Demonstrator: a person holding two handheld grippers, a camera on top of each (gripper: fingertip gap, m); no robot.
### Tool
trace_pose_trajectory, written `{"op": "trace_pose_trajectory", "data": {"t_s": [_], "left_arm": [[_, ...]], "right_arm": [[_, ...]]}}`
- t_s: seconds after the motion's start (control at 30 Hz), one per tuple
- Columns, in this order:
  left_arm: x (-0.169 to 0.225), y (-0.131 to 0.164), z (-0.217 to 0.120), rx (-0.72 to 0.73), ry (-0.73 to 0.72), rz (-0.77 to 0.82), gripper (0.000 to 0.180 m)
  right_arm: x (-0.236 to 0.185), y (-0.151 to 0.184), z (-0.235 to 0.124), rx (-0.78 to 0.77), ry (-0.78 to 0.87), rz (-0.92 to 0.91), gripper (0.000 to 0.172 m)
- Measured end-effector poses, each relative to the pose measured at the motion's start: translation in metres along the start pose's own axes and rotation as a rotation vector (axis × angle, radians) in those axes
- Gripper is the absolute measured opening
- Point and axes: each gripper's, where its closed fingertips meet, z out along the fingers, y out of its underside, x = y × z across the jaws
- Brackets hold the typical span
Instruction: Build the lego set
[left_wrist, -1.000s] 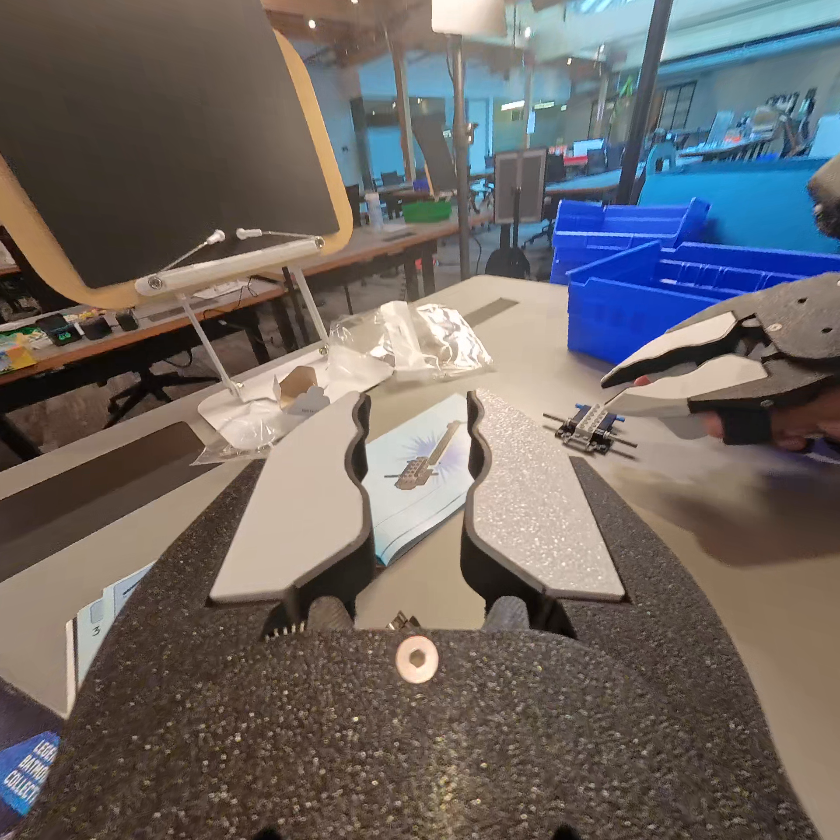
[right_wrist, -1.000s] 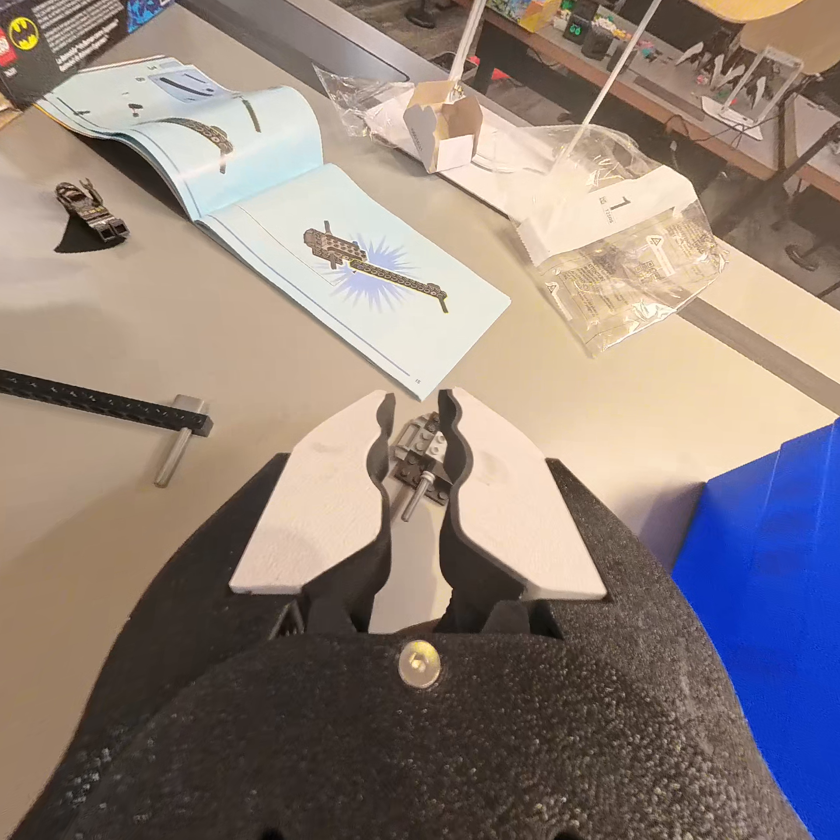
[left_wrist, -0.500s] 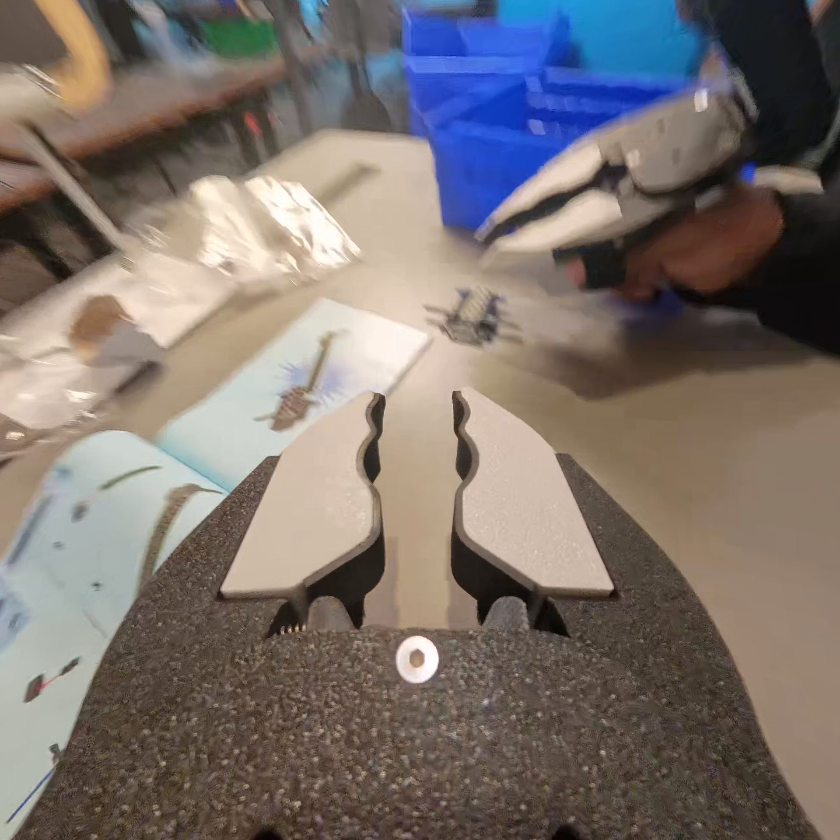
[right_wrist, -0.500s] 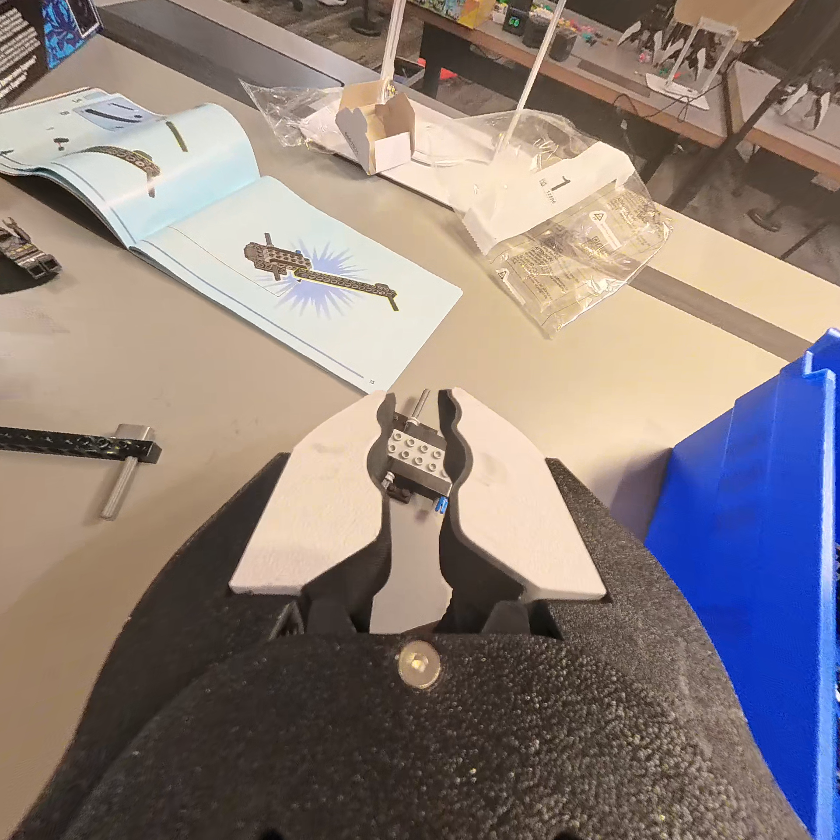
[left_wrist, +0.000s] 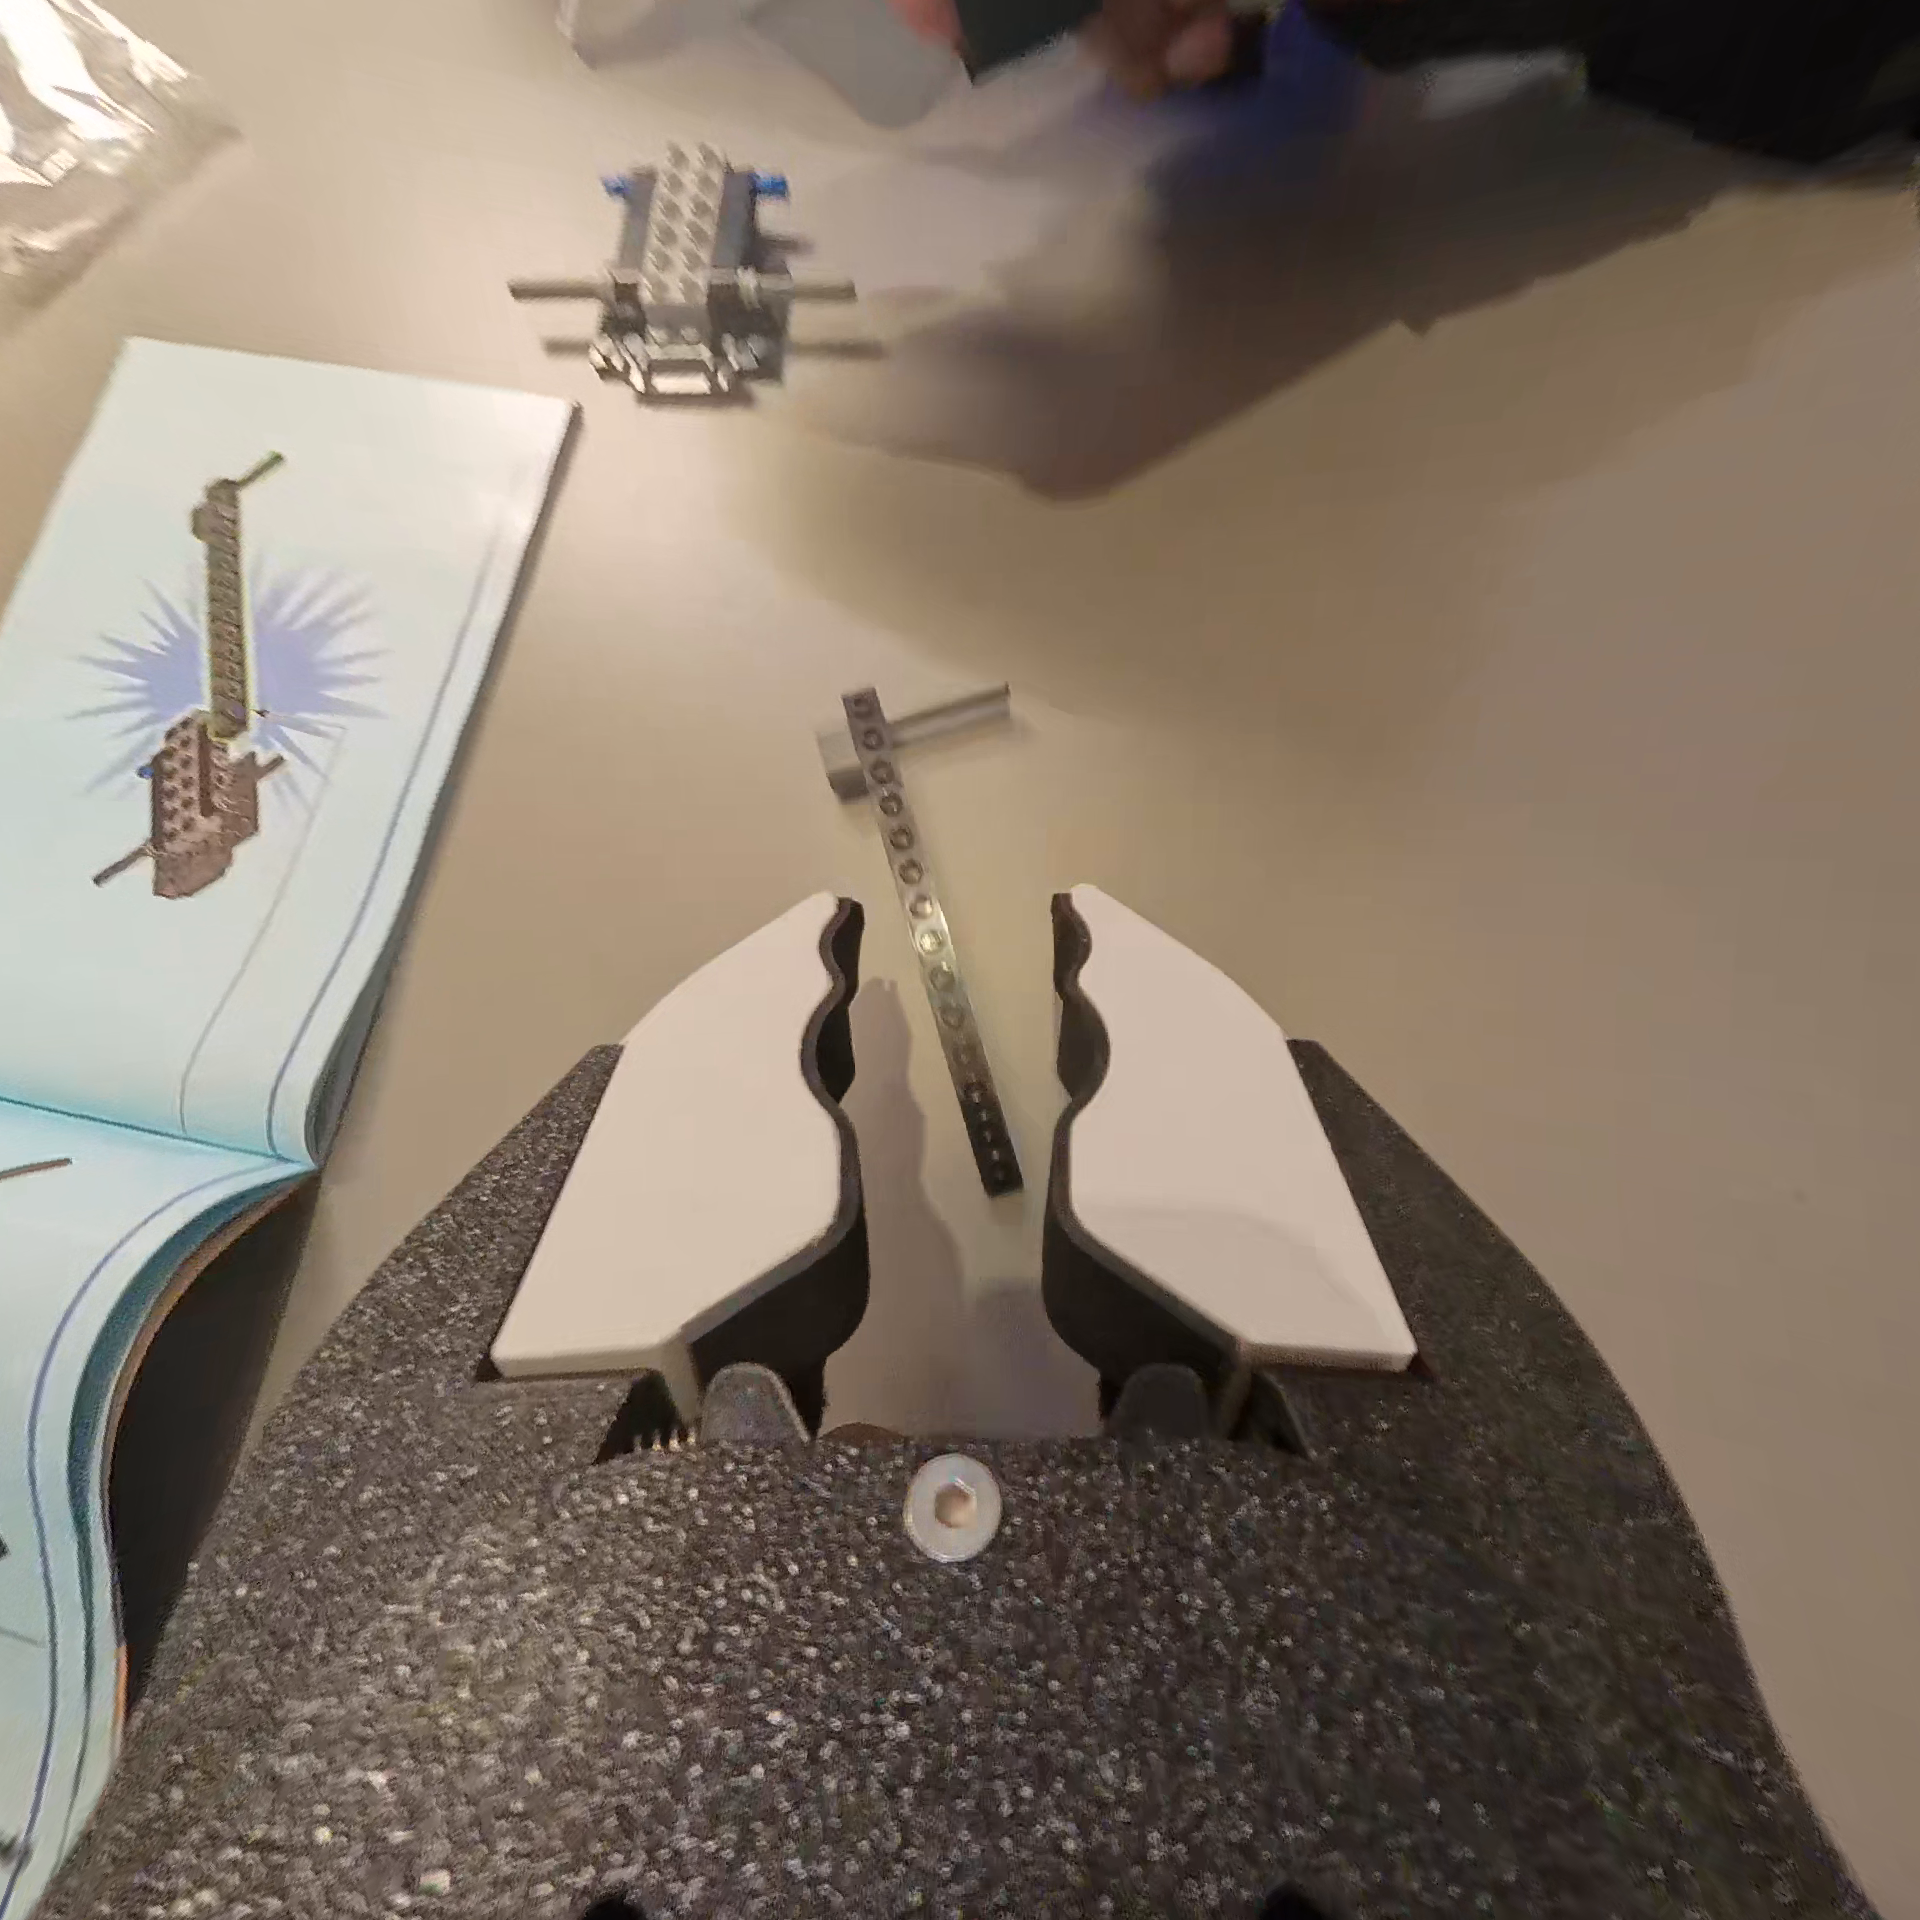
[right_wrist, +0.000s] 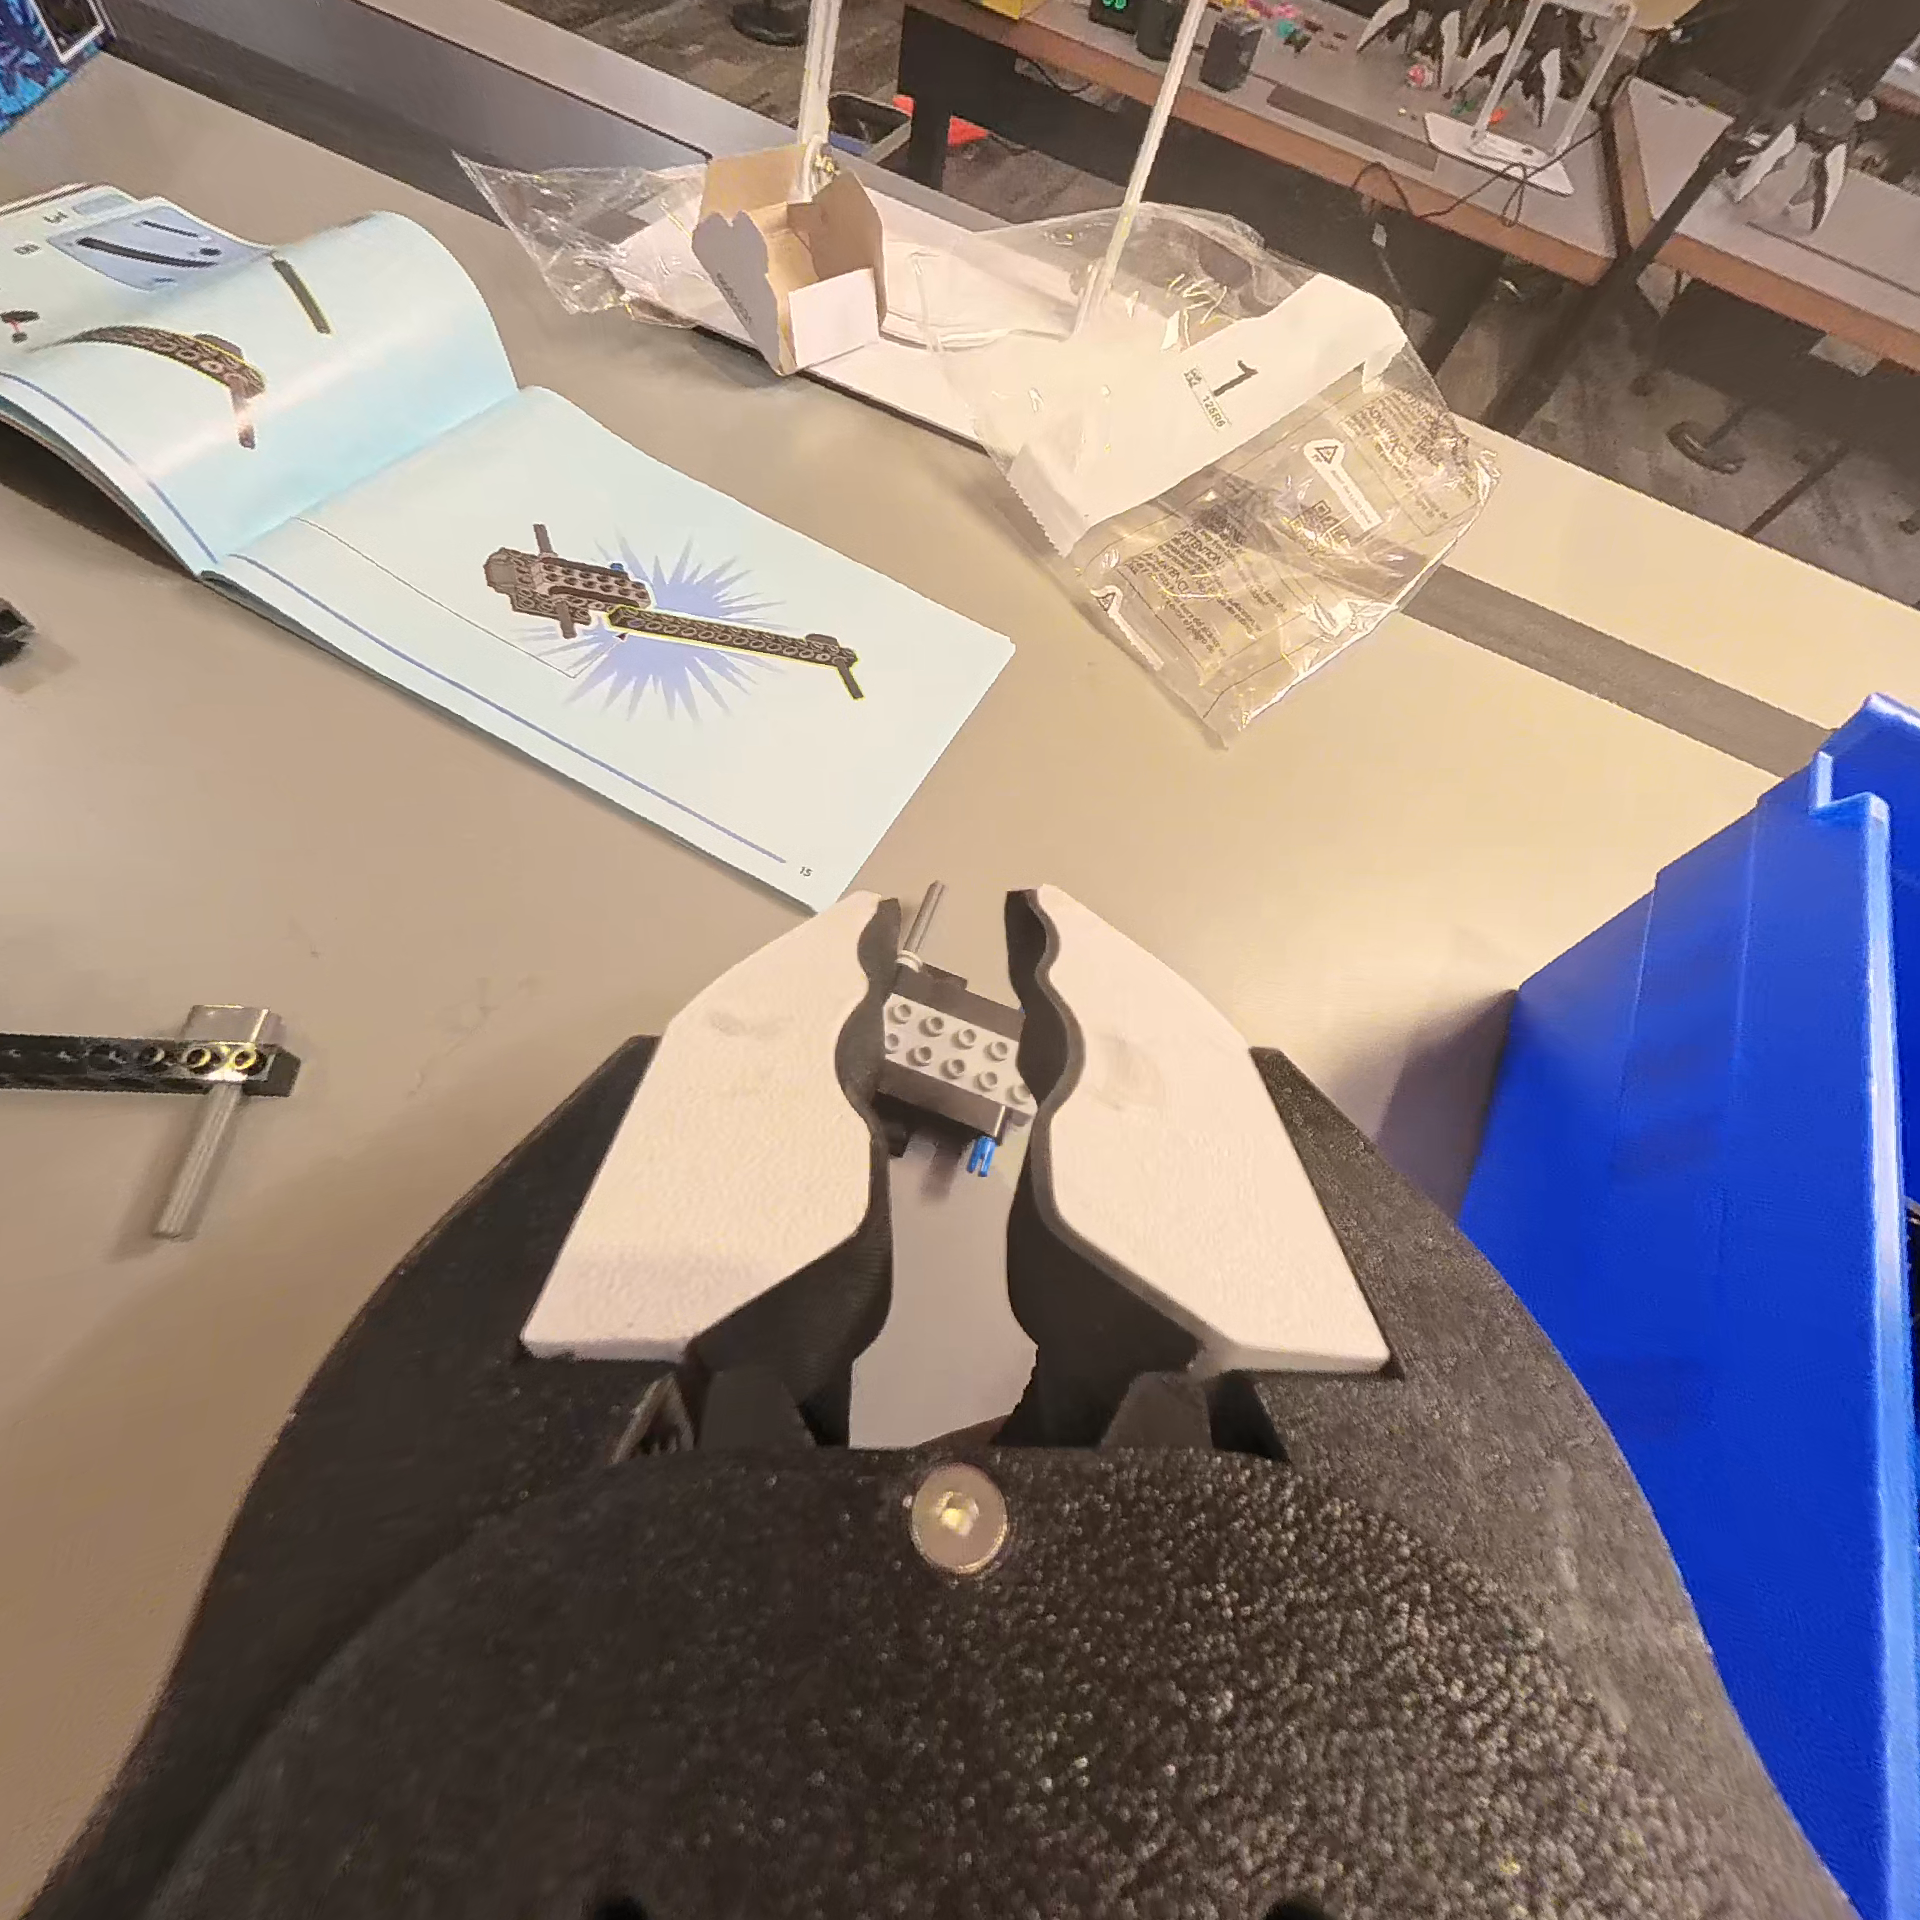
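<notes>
Left wrist view, left to right: open instruction booklet (left_wrist: 260, 727) lay flat at the left, light-blue pages up. Beyond its far corner, a small grey-and-black brick assembly (left_wrist: 686, 281) with protruding axles and blue pins sat on the beige table (left_wrist: 1455, 831). Left gripper (left_wrist: 951, 904) hovered over a long black studded beam (left_wrist: 940, 956) that lay on the table between its fingers; clear gaps showed on both sides of the beam, so the claw was released and gripped nothing. A grey axle piece (left_wrist: 935, 722) crossed the beam's far end. At the top edge, blurred, part of a hand and another gripper were visible; no detail could be read.

Right wrist view, left to right: the same beam (right_wrist: 145, 1065) and its grey axle (right_wrist: 208, 1132) lay at the far left, well apart from the right gripper (right_wrist: 945, 904). The booklet (right_wrist: 520, 582) lay beyond, then a small open cardboard box (right_wrist: 800, 260) and a clear plastic bag (right_wrist: 1278, 488). The right claw was clenched on the brick assembly (right_wrist: 951, 1055), pads pressing its two sides, one grey axle poking forward past the fingertips. A blue bin (right_wrist: 1714, 1143) stood just to the right.
</notes>
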Motion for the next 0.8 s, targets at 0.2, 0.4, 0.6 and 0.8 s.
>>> {"op": "trace_pose_trajectory", "data": {"t_s": [0.2, 0.4, 0.6, 0.8], "left_arm": [[0.01, 0.032, -0.01, -0.186, 0.022, 0.043, 0.036], [0.015, 0.04, -0.005, -0.228, 0.053, 0.036, 0.032], [0.013, 0.044, 0.001, -0.251, 0.048, 0.032, 0.012], [0.014, 0.043, 0.002, -0.253, 0.039, 0.05, 0.009]], "right_arm": [[0.008, 0.003, 0.005, -0.021, 0.052, 0.047, 0.04], [0.0, 0.012, 0.013, -0.073, 0.013, 0.063, 0.043], [-0.008, 0.015, 0.013, -0.093, -0.004, 0.013, 0.043], [-0.003, 0.025, 0.013, -0.15, 0.019, 0.002, 0.043]]}}
